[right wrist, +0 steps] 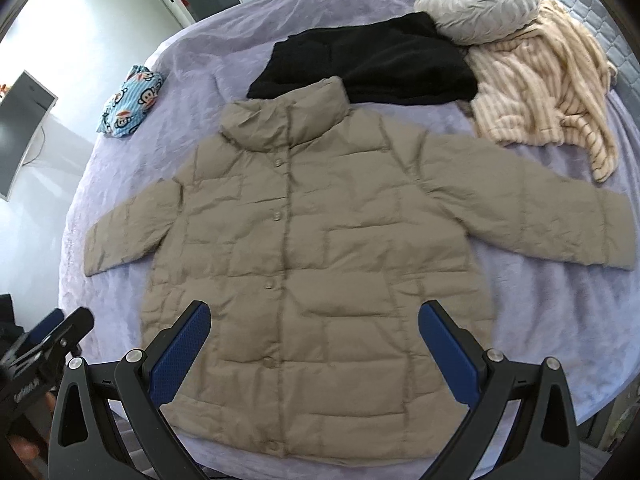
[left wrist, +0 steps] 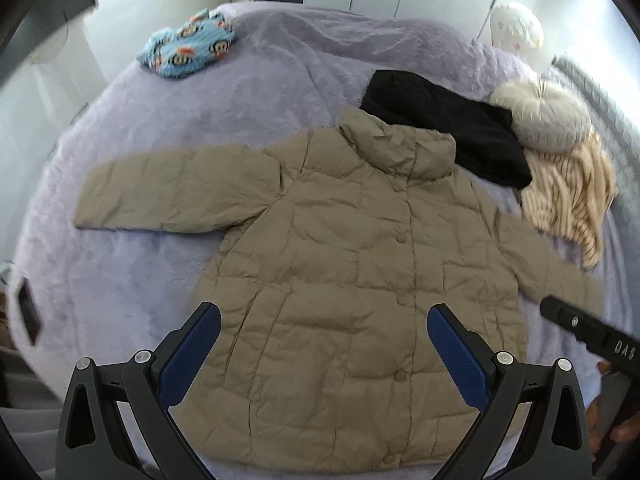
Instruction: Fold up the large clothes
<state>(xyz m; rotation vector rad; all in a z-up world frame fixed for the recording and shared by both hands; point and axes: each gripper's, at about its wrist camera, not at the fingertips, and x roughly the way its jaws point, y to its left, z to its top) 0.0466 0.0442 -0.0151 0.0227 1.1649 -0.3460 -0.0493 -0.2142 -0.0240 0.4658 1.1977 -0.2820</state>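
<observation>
A tan quilted puffer jacket [left wrist: 340, 272] lies flat, front up and buttoned, on a lilac bed cover [left wrist: 140, 260]; both sleeves are spread out sideways. It also shows in the right wrist view [right wrist: 312, 248]. My left gripper [left wrist: 324, 348] is open and empty, hovering above the jacket's lower part. My right gripper [right wrist: 314, 344] is open and empty, also above the lower part of the jacket. The right gripper's body [left wrist: 588, 330] shows at the right edge of the left wrist view; the left gripper's body [right wrist: 44, 344] shows at the lower left of the right wrist view.
A black garment [right wrist: 368, 64] lies just beyond the jacket's collar. A cream striped garment [right wrist: 540, 92] and a grey round cushion [right wrist: 476, 0] lie at the far right. A blue cartoon-print cloth [right wrist: 130, 100] lies at the far left. The bed cover [right wrist: 540, 320] surrounds the jacket.
</observation>
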